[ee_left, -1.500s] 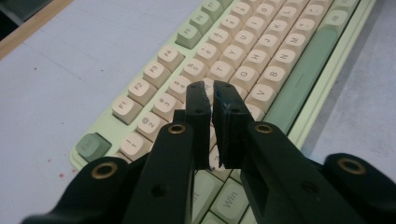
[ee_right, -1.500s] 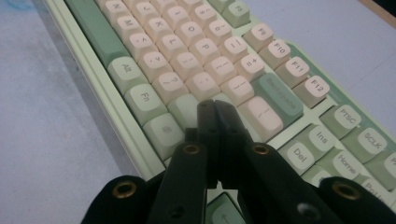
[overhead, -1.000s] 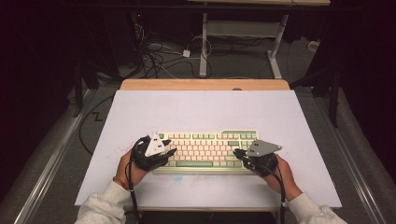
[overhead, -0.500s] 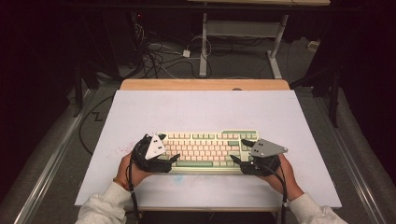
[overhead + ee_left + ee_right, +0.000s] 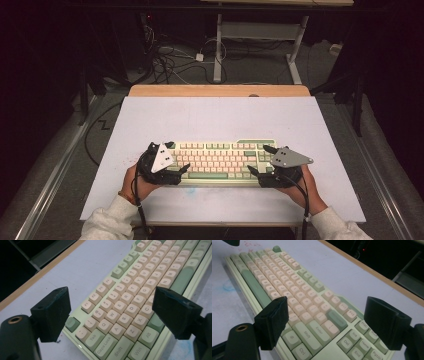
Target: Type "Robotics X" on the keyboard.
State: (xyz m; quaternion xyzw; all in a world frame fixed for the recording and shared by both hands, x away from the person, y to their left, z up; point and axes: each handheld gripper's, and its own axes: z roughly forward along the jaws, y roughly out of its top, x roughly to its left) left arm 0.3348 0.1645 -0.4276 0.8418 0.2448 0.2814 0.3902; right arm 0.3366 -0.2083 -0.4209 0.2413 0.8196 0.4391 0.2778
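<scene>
One keyboard (image 5: 222, 160), pale green case with cream and green keycaps, lies flat on the desk (image 5: 220, 120) toward its near edge, roughly centred left to right. Two grippers are at it, one at each end.

The left gripper (image 5: 175, 157) sits at the keyboard's left end with its jaws spread wide; in the left gripper view they straddle the corner around Esc, Tab and Caps Lock, one jaw off the case over the bare desk, the other over the bottom row. Contact with the case cannot be confirmed. The right gripper (image 5: 260, 160) is at the right end, jaws likewise spread; in the right gripper view they bracket the Enter and Shift area and the navigation cluster, gripping nothing.

Hidden or cut off: both hands are partly covered by the grippers and their grey plates; the keyboard's end columns are masked from above; sleeves run out of the bottom of the high view.

Open room: the far half of the desk is bare white surface up to a wooden strip (image 5: 220, 91) along the back edge. Margins remain left and right of the keyboard. Cables (image 5: 172, 62) lie on the floor beyond.
</scene>
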